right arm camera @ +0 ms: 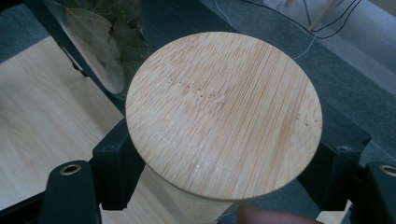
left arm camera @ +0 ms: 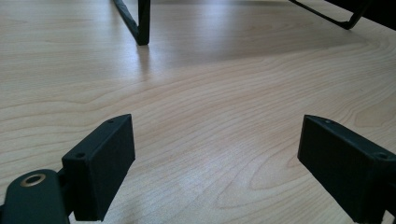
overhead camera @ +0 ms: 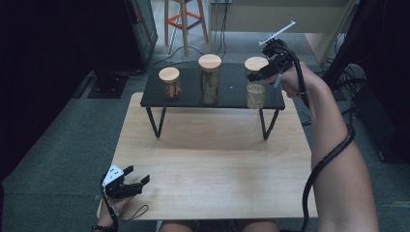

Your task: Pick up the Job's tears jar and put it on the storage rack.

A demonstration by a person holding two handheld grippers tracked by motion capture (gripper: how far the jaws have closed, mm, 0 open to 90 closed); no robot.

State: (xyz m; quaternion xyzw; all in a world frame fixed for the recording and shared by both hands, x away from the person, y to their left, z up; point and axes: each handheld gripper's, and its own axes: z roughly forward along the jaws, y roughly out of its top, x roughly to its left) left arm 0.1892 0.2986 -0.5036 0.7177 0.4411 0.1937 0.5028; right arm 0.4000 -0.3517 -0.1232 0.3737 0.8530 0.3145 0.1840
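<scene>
Pale wood grain covers the table (overhead camera: 212,159), and at its far edge stands a low black shelf (overhead camera: 188,94) on thin legs, carrying three glass jars with round bamboo lids. The right-hand jar (overhead camera: 256,94), filled with something fine and grainy, is the one being worked on: the right gripper (overhead camera: 261,75) reaches in from the side and its jaws are closed on the jar just under the lid (right arm camera: 224,114), one black pad on either flank of the rim. Beside it stands the tall middle jar (overhead camera: 210,82), close enough to matter, and well apart at the left end is the short jar (overhead camera: 169,83). A fingertip (blurred, at the bottom of the right gripper view) sits near the glass.

Near the table's front left corner the left gripper (left arm camera: 215,163) rests low over bare wood, jaws spread wide with nothing between them.

The risk, as I judge it, lies in the grip sitting so high. If the lid is only pressed on, a lift could pull it free and leave the jar behind, or drop it. A sideways swing could also knock the tall neighbour over.
</scene>
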